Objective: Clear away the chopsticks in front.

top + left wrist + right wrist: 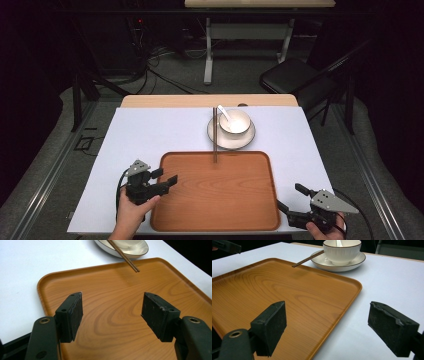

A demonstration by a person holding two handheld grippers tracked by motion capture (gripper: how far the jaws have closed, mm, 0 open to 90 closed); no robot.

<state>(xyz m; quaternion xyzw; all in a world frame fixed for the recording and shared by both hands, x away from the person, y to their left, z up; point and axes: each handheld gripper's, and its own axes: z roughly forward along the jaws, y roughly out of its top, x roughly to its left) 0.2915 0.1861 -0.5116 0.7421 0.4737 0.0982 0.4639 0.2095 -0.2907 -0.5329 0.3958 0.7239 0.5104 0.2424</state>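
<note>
- My left gripper (pixel 167 181) sits at the lower left of the high view, at the left rim of the tray (pixel 217 220), with its tips reaching in over the wood.
- Its jaws stand wide apart with nothing between them; in the left gripper view they hang over bare tray (pixel 105 287) and touch none of it that I can see.
- My right gripper (pixel 291 196) sits at the lower right of the high view, just off the tray's right rim, over the white tabletop (pixel 150 132).
- Its jaws also gape wide and hold nothing; in the right gripper view one pad hangs over the tray (pixel 262 287) and the other over the tabletop (pixel 392 282), the tray's corner edge between them.
- The tray lies flat in the lower middle of the high view, with nothing lying wholly on it.
- Past its far edge, at the upper middle, a plate (pixel 216 135) rests on the tabletop with a bowl (pixel 235 121) on it and a white spoon (pixel 224 114) in the bowl.
- Chopsticks (pixel 215 135) run straight down the frame from near the tabletop's far edge, cross the plate's left rim, and end just over the tray's far edge.
- In the left gripper view the chopsticks (pixel 123 255) slant from the plate (pixel 110 251) at the top, their tips above the tray's rim.
- In the right gripper view the bowl (pixel 342 251), plate (pixel 359 261) and chopsticks (pixel 308 258) sit at the upper middle, well apart from my jaws.
</note>
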